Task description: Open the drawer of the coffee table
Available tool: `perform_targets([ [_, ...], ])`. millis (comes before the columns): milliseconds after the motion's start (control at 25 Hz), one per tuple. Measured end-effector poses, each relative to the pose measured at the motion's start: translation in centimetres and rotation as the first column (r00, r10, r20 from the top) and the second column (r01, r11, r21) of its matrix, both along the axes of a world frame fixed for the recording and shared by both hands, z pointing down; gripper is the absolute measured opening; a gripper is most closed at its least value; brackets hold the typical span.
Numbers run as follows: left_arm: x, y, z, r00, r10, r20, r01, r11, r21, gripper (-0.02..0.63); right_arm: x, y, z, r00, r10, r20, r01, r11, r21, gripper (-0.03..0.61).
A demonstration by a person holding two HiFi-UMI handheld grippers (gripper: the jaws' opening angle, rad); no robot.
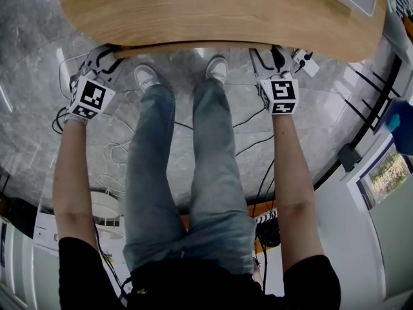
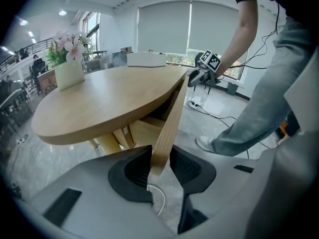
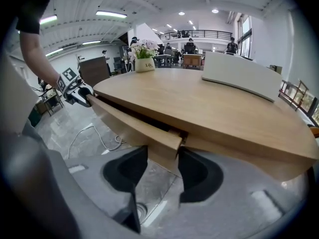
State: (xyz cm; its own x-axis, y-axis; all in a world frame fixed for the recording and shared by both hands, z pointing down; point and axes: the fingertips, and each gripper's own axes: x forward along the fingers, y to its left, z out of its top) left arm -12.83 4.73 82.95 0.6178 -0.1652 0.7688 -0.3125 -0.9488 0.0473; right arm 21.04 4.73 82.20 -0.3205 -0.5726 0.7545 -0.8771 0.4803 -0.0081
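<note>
Head view, left to right: the left gripper point(image 1: 103, 55) sits at upper left, tucked under the near edge of the tabletop point(image 1: 193, 11). The drawer front point(image 1: 193, 46) runs as a thin strip below that edge. The right gripper point(image 1: 276, 53) sits right of centre at the strip's other end. The person's legs point(image 1: 187, 173) stand between the two arms, and cables point(image 1: 116, 154) lie on the floor point(image 1: 39, 108). This view does not show how the fingers meet the wood.

Left gripper view: the fingers point(image 2: 134, 171) stand narrow, pressed on one end of the drawer front, with wood touching both pads. Only this view and the right gripper view show the upper face of the tabletop. A white planter point(image 2: 70, 74) at upper left holds pink flowers point(image 2: 70, 44), and a flat white slab point(image 2: 146, 59) lies further right.

Right gripper view: these fingers likewise clamp the opposite end of the drawer front. A dark gap shows between the front and the table body, so the drawer is slightly out. No view shows the drawer's interior or contents
</note>
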Motion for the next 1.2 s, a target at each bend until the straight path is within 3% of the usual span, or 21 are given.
perform_targets([
  [440, -0.8, 5.6, 1.2, 0.996, -0.075, 0.038, 0.078, 0.995, -0.069, 0.127, 0.2, 4.7, 0.0, 1.000, -0.025, 0.010, 0.025, 0.999, -0.039, 0.175],
  [920, -0.6, 10.6, 1.4, 0.994, -0.073, 0.078, 0.081, 0.991, -0.106, 0.127, 0.3, 9.3, -0.1, 0.997, -0.074, 0.008, 0.075, 0.992, -0.098, 0.161],
  [1200, -0.9, 11.0, 1.6, 0.993, -0.068, 0.092, 0.079, 0.990, -0.118, 0.129, 0.1, 9.7, 0.0, 0.994, -0.113, -0.014, 0.110, 0.987, -0.113, 0.153],
])
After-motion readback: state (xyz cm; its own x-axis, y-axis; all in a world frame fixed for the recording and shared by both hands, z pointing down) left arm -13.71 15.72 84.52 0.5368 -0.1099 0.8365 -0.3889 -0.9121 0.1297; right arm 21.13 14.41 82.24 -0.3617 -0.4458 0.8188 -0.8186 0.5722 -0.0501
